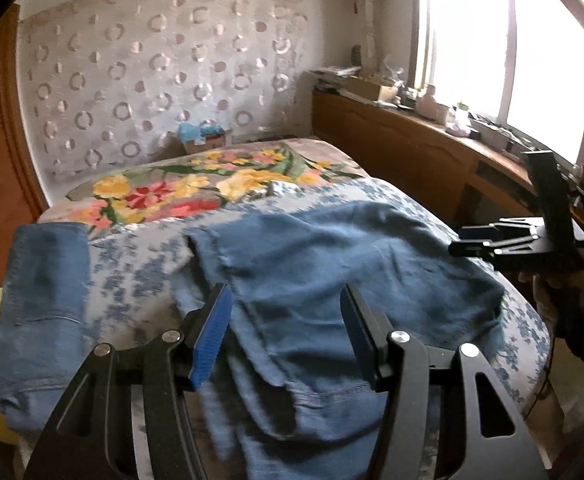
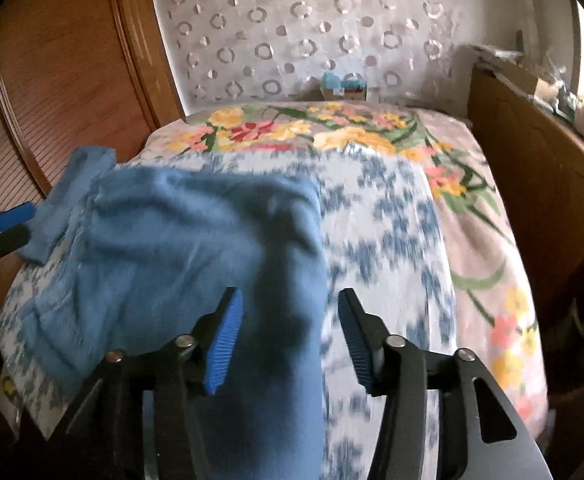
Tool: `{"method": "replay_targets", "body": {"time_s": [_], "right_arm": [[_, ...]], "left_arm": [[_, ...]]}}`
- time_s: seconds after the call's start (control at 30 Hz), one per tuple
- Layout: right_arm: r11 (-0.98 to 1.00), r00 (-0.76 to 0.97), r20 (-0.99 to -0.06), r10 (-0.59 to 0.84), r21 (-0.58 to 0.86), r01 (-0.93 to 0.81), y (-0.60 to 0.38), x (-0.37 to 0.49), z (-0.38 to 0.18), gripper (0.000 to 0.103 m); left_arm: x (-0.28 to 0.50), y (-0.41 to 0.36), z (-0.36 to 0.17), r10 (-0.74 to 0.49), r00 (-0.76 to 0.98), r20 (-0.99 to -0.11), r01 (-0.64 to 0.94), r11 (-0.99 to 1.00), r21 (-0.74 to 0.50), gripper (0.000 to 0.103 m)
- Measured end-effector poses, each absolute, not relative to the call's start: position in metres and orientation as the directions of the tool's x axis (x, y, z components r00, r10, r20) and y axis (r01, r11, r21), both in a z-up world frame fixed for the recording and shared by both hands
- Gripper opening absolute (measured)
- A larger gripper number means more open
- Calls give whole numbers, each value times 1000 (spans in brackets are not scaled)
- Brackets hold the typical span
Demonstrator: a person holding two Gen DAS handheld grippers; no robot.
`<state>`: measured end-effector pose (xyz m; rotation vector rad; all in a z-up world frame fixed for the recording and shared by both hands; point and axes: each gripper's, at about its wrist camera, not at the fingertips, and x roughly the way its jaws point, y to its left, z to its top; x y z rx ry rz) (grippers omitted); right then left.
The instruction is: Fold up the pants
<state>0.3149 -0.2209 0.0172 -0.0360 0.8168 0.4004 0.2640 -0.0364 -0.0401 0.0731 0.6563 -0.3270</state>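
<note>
Blue denim pants [image 1: 312, 272] lie crumpled on the bed [image 1: 143, 264], on a blue-and-white patterned sheet. One leg [image 1: 39, 300] trails off to the left. My left gripper [image 1: 285, 336] is open just above the middle of the pants, holding nothing. My right gripper [image 2: 289, 340] is open over the right edge of the pants [image 2: 179, 248], with cloth between its jaws but not clamped. The right gripper also shows at the right of the left wrist view [image 1: 464, 242]. The left gripper shows at the left edge of the right wrist view [image 2: 11, 224].
A floral blanket [image 2: 332, 128] covers the far end of the bed. A wooden wardrobe [image 2: 51, 80] stands on the left. A wooden ledge [image 1: 432, 128] with clutter runs under the window on the right. A small box [image 1: 203, 136] sits against the back wall.
</note>
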Motion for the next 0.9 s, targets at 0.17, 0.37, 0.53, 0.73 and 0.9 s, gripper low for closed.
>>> {"method": "replay_targets", "body": {"time_s": [0.17,0.37,0.53,0.73,0.9], "right_arm": [[932,605,-722,335,158,-327,-238,277,18,54],[933,594,-727,343,188,-308,-243,249,19,54],[931,587,-727,357,227,-285,-246,249,14,54],[931,584,-727,360,237,-277,-238,253,8,54],[934,591,-726,351,231,-271,-235,252,8,54]], "left_arm": [[255,-68,-53,-319,708,-630,368,928,-56,57],[250,-97,-72,-349,662,-664,418,906,-59,57],[250,-103,-90,-342,627,-700,423,904,-62,57],[249,-103,-105,-331,611,-719,415,907,-64,57],[250,-103,-109,-325,615,-718,411,910,-59,58]]}}
